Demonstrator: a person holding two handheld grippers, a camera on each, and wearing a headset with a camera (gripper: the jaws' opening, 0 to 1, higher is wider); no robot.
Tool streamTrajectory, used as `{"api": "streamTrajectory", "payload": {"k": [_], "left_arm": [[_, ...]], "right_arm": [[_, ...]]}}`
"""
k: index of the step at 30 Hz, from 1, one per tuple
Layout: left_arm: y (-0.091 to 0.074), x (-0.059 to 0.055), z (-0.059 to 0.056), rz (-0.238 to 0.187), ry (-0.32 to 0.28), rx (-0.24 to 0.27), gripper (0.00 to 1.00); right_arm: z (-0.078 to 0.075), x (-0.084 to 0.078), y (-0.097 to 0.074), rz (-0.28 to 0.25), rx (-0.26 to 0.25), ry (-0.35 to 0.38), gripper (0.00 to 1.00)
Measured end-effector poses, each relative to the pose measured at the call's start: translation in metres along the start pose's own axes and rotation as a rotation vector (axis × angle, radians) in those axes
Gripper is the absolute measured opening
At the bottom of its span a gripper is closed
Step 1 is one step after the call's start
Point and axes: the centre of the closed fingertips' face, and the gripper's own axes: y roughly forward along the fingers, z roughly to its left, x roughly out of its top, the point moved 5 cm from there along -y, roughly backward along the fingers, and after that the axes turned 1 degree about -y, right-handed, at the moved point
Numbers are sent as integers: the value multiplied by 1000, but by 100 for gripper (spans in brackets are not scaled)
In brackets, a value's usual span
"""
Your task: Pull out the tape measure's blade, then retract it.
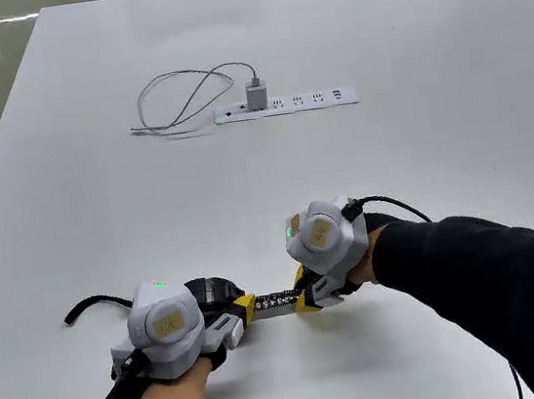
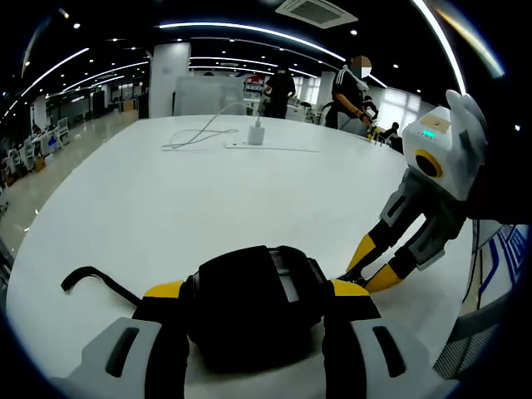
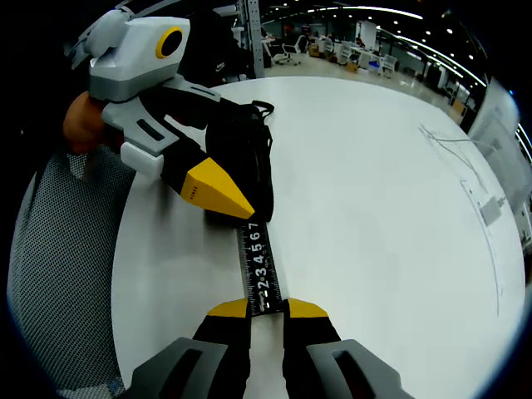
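A black tape measure (image 1: 212, 293) lies on the white table (image 1: 339, 151), and my left gripper (image 1: 228, 305) is shut on its case (image 2: 253, 307), one yellow-tipped finger on each side. A short length of the blade (image 3: 256, 262), numbered up to about 7, runs out of the case toward my right gripper (image 3: 266, 309), which is shut on the blade's end. In the head view the blade (image 1: 276, 302) bridges the small gap between the left gripper and the right gripper (image 1: 307, 299). The case's black wrist strap (image 1: 89, 305) trails off to the left.
A white power strip (image 1: 284, 105) with a plugged-in charger (image 1: 255, 95) and a looped cable (image 1: 180, 98) lies farther back on the table. The table's left edge (image 1: 1, 126) runs diagonally. People (image 2: 349, 87) stand beyond the table's far end.
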Motion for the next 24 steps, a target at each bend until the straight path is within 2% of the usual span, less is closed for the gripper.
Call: {"api": "streamTrajectory", "payload": {"k": [24], "left_arm": [[0, 0, 0, -1, 0, -1, 61]], "right_arm": [[2, 9, 6, -45, 8, 30, 10]]}}
